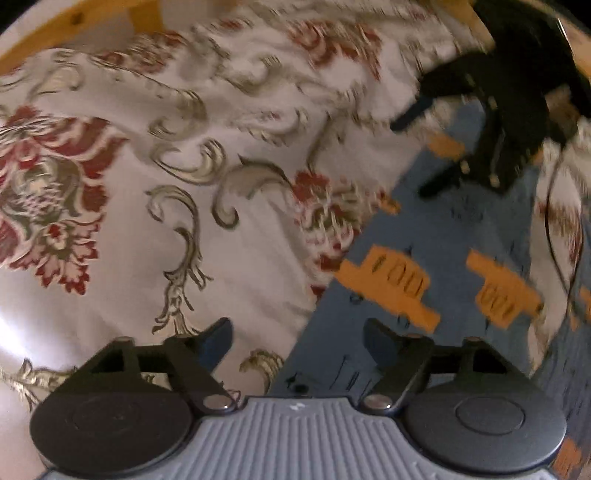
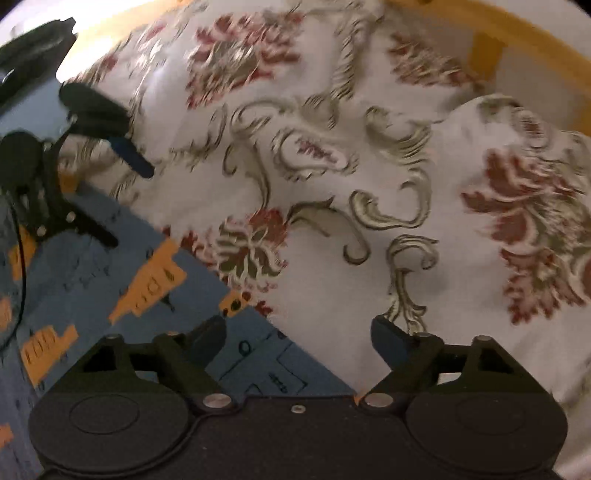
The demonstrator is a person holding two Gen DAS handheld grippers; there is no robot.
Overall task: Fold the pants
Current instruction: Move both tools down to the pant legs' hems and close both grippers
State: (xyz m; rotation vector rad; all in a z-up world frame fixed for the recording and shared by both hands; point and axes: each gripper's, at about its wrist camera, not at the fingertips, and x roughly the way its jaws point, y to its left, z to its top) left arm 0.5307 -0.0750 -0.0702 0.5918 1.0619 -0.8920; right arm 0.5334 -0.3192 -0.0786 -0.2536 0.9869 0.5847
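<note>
Two sets of tongs in play, and both stand spread wide with nothing between their tips. Left tongs point(image 1: 297, 338) hover right over the line where cloth meets cloth: the left-hand fingertip point(image 1: 218, 334) sits above the flowered sheet point(image 1: 155, 229), the other above the pants point(image 1: 436, 236). Right tongs point(image 2: 298, 334) mirror that, one tip over the blue fabric, one over the white. Those pants are blue with orange building shapes and thin black line drawings, lying flat on the bed, their straight edge running diagonally across both views. In the left wrist view they fill the lower right; in the right wrist view, the lower left. Each camera catches the other tool farther off, above the pants' far end, blurred, prongs apart. Beyond it all, the sheet with red blooms and grey-green scrolls bunches into soft folds, and a yellow wooden bed frame point(image 2: 517, 33) curves along the top.
</note>
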